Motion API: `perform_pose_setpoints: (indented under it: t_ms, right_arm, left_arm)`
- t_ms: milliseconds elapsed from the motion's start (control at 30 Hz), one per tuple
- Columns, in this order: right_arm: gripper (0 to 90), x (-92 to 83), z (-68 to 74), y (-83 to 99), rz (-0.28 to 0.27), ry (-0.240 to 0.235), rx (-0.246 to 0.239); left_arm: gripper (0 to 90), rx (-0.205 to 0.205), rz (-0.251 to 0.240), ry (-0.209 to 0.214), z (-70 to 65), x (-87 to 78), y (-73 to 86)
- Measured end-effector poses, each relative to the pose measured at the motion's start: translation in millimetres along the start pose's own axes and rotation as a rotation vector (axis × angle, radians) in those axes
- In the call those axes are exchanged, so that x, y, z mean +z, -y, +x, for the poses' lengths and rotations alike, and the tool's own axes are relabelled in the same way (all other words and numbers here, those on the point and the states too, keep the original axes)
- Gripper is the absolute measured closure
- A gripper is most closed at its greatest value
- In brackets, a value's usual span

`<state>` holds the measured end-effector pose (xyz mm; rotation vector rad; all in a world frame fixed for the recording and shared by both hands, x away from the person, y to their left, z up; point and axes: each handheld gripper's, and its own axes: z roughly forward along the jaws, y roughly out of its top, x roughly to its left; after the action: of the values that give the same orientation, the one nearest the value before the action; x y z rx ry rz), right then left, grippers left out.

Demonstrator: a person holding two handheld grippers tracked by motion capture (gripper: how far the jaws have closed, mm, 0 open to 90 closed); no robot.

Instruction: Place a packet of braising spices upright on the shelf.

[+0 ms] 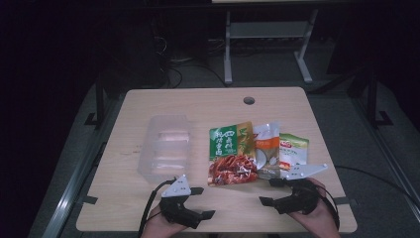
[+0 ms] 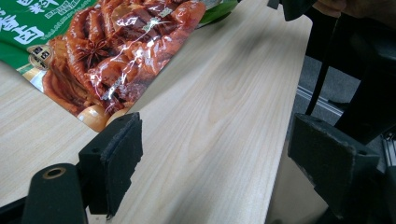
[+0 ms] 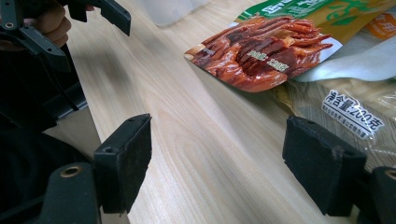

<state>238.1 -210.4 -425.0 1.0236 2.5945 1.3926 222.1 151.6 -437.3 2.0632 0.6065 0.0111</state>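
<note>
A green and red snack bag [image 1: 232,153] [image 2: 116,51] [image 3: 266,51] lies flat near the middle of the wooden table [image 1: 208,104]. Against its right side lie a white and orange pouch [image 1: 267,148] and a green and white pouch [image 1: 293,148]. A clear pouch with a printed label [image 3: 350,112] lies close to my right gripper. My left gripper [image 1: 204,202] [image 2: 219,158] hovers near the front edge, open, pointing right, nothing between its pads. My right gripper [image 1: 268,192] [image 3: 217,163] faces it from the right, open too and empty, just in front of the pouches.
A clear plastic container [image 1: 166,146] [image 3: 173,9] stands left of the bags. A round cable hole [image 1: 249,100] sits near the table's far edge. Metal frame legs [image 1: 228,49] stand on the floor beyond. Bare wood lies between the two grippers.
</note>
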Motion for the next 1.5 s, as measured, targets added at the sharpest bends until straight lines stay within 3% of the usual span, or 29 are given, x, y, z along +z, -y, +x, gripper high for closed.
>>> perform_pose_setpoints:
  t_ms: [200, 267, 500, 667, 900, 1133, 1167, 1300, 1500]
  right_arm:
    - [23.4, 0.2, 1.2, -1.1, 0.003, 0.000, 0.003]
    - [23.5, -0.4, 2.8, -2.7, -0.012, -0.023, -0.002]
    - [23.4, -0.1, 3.1, -15.9, -0.019, -0.026, -0.003]
    - [23.4, 1.5, -2.4, -26.7, 0.010, -0.026, -0.009]
    - [23.8, 9.0, -20.2, -58.7, 0.044, -0.034, 0.000]
    - [25.4, 18.3, -29.1, -83.5, 0.077, -0.043, 0.004]
    - [25.7, 22.1, -35.9, -93.7, 0.101, -0.026, 0.008]
    - [27.4, 25.0, -45.6, -106.0, 0.111, -0.021, 0.032]
    - [28.9, 34.4, -71.2, -130.7, 0.134, 0.004, 0.067]
  left_arm:
    - [17.7, 0.004, -0.001, -0.001, -1.5, -0.7, 0.1]
    - [17.7, 0.005, 0.001, -0.001, -2.2, -1.3, 1.2]
    - [17.7, 0.000, -0.009, -0.004, -1.3, -2.6, -0.1]
    - [17.7, 0.009, 0.002, -0.013, -0.4, -1.1, -0.3]
    - [17.7, 0.006, 0.000, -0.013, 0.7, -2.7, -0.3]
    - [17.7, 0.013, 0.002, -0.016, 0.5, -3.0, -0.4]
    - [17.7, 0.018, 0.002, -0.015, 0.5, -3.0, -0.6]
    - [17.8, 0.013, -0.004, -0.014, -0.7, -2.8, -0.6]
    - [17.8, 0.015, -0.002, -0.019, 0.9, -5.2, -2.0]
